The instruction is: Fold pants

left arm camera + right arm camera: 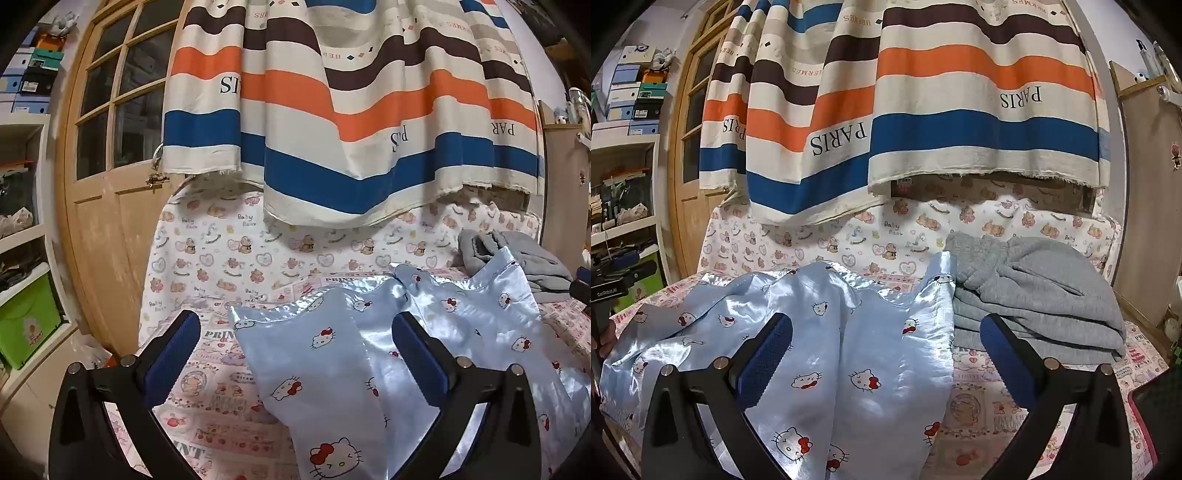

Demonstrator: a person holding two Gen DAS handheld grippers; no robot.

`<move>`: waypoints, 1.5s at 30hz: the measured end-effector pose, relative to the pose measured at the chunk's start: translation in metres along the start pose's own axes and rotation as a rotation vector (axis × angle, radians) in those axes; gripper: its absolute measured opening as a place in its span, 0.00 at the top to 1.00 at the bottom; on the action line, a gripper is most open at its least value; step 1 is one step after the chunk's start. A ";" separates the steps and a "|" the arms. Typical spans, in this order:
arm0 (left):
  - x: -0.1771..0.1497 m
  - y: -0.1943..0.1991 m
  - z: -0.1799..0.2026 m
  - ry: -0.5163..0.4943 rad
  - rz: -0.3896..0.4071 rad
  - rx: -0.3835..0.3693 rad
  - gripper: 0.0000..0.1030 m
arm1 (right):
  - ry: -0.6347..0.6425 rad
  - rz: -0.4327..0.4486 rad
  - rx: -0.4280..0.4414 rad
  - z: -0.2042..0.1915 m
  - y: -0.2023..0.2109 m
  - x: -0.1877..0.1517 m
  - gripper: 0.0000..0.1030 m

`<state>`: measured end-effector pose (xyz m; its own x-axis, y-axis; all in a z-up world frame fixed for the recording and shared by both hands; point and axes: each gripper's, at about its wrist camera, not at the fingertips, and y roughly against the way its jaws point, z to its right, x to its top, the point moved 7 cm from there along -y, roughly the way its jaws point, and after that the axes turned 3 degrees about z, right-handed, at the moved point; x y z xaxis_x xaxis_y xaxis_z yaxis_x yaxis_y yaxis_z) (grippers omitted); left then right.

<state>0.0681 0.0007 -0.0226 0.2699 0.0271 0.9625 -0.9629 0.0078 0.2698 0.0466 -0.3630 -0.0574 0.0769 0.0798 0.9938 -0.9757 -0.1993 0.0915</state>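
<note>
Satin-blue pants (849, 350) lie crumpled and unfolded on the printed bed cover (207, 413), between and under both spread, empty claws: left claw (295, 354), right claw (886, 354). Folding looks not yet begun. Behind, a grey garment (1041, 295) sits heaped. Waistband and leg ends are hard to tell apart.

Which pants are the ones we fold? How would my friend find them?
Look below the big striped curtain at the bed with pink cartoon sheets. The pants lie crumpled across it: shiny light-blue satin with little white cats wearing red bows, unlike the plain fuzzy grey clothes beside them.
</note>
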 end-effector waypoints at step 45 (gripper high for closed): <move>0.003 0.000 -0.004 -0.019 0.023 0.009 0.00 | -0.001 -0.003 -0.003 0.001 0.000 0.000 0.01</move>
<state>0.0687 0.0052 -0.0197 0.2481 0.0081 0.9687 -0.9687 -0.0015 0.2481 0.0470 -0.3641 -0.0572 0.0799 0.0792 0.9936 -0.9760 -0.1966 0.0942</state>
